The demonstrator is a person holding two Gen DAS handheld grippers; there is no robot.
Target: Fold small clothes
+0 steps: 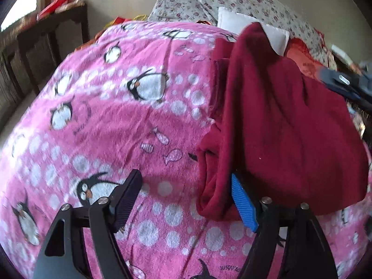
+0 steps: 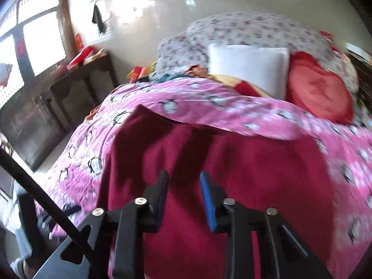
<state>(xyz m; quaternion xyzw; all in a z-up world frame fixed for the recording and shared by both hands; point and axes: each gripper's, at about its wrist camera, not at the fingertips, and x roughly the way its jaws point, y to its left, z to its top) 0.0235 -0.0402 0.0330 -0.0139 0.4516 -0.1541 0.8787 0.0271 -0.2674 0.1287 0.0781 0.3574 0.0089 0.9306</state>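
Note:
A dark red fleece garment (image 1: 279, 121) lies bunched on the pink penguin blanket (image 1: 116, 121), draped over my left gripper's blue right finger (image 1: 244, 204). My left gripper (image 1: 186, 193) is wide open, its black left finger over bare blanket. In the right wrist view the same garment (image 2: 244, 162) spreads flat under my right gripper (image 2: 184, 186), which is open with a narrow gap and holds nothing. The right gripper also shows at the right edge of the left wrist view (image 1: 346, 83).
A white pillow (image 2: 248, 67), a red heart cushion (image 2: 320, 88) and a floral quilt (image 2: 244, 30) lie at the head of the bed. A dark wooden cabinet (image 2: 69, 93) stands left of the bed under a window.

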